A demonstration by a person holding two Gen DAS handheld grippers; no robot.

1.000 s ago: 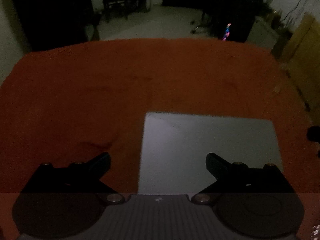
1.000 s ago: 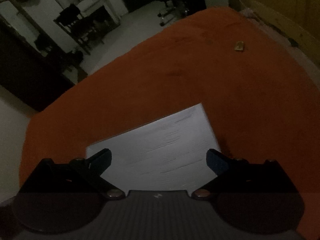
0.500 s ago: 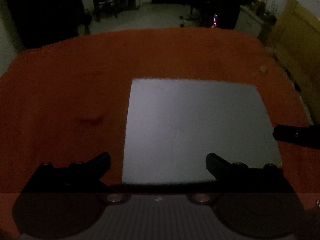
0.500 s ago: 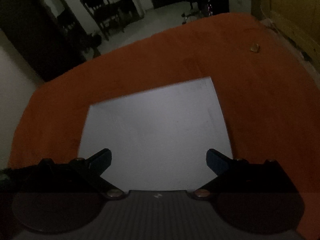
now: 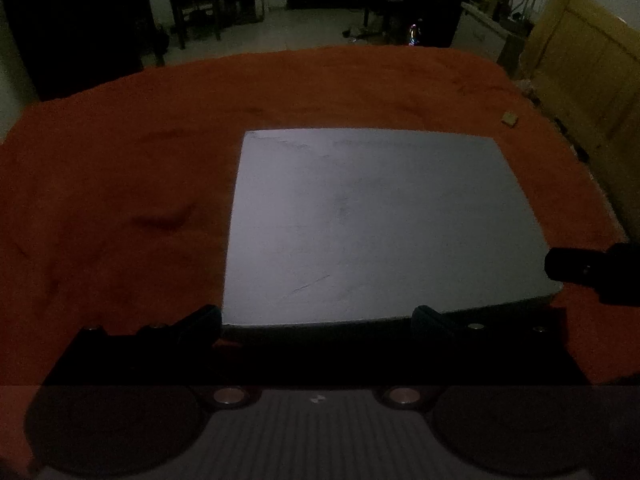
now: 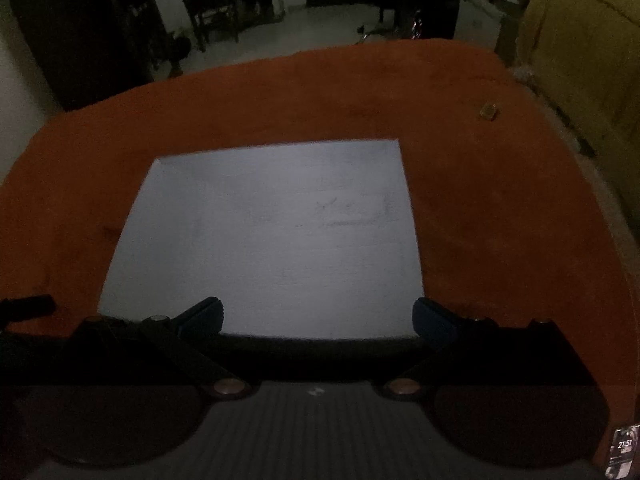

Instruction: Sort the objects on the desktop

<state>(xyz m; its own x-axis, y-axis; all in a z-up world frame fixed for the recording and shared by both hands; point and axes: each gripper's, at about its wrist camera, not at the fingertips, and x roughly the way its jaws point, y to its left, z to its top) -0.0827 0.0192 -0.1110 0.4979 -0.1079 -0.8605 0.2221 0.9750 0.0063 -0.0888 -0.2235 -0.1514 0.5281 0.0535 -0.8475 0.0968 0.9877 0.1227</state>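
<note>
Both views now centre the grey board [image 5: 380,224] — my grippers, left [image 5: 318,318] and right [image 6: 318,314], gape wide, empty. I'd grab its near edge squarely.

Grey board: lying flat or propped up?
Flat. The grey board lies on the orange cloth, all visible edges resting against it.

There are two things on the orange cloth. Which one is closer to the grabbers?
The big grey flat board. Its near edge lies right at both open grippers, while the tiny tan object sits far off near the cloth's far right edge.
</note>
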